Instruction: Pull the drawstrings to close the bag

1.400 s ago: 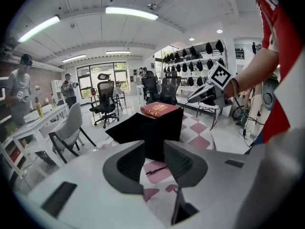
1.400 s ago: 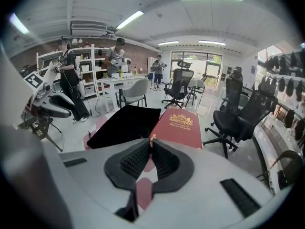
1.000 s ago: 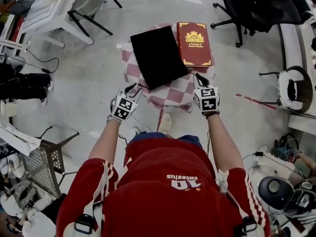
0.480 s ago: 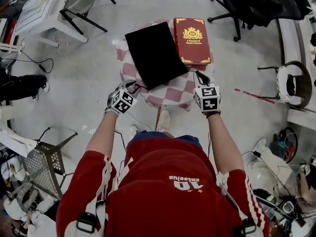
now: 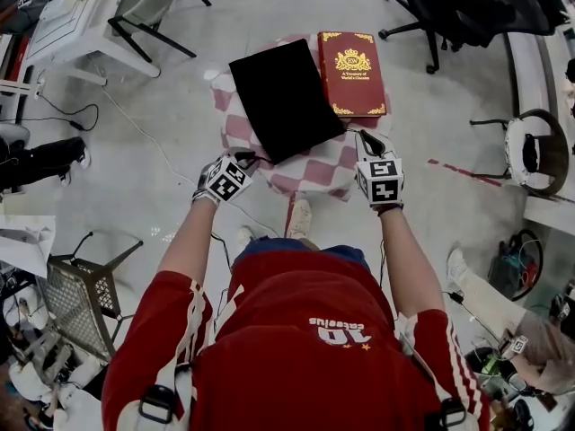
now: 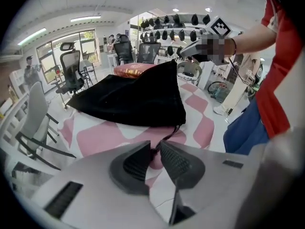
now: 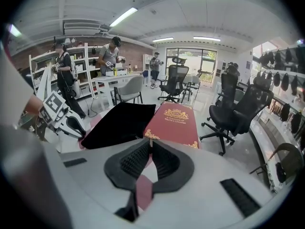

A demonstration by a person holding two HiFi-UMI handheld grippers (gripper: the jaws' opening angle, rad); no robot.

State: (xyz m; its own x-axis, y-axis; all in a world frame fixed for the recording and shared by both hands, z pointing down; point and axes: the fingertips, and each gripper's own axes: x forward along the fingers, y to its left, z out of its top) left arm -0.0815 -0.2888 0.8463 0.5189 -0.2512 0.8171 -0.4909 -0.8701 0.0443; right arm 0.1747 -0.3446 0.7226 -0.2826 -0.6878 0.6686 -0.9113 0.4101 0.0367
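The left gripper (image 6: 156, 146) hung over the near edge of the table, its jaws closing, with the dark drawstring (image 6: 167, 135) running between the two pads and a narrow gap showing around it. The right gripper (image 7: 150, 146) was near the bag's other front corner with its jaw tips drawn together; whether a cord lay pinched there could not be told.

The black bag (image 5: 283, 97) lay flat and slack, its mouth end toward the person, and nothing of its contents showed. Its right edge touched a red book (image 5: 350, 72) with gold ornament, which lay beside it.

Both rested on a small table covered by a pink-and-white checked cloth (image 5: 310, 173). Around it was a pale, glossy floor (image 5: 431, 106). Black office chairs (image 7: 228, 113) stood to the right and a white table (image 5: 81, 16) to the far left, with a wire basket (image 5: 76, 303) on the floor near the person's left side. In the right gripper view, people (image 7: 109, 56) stood at a bench before white shelving.
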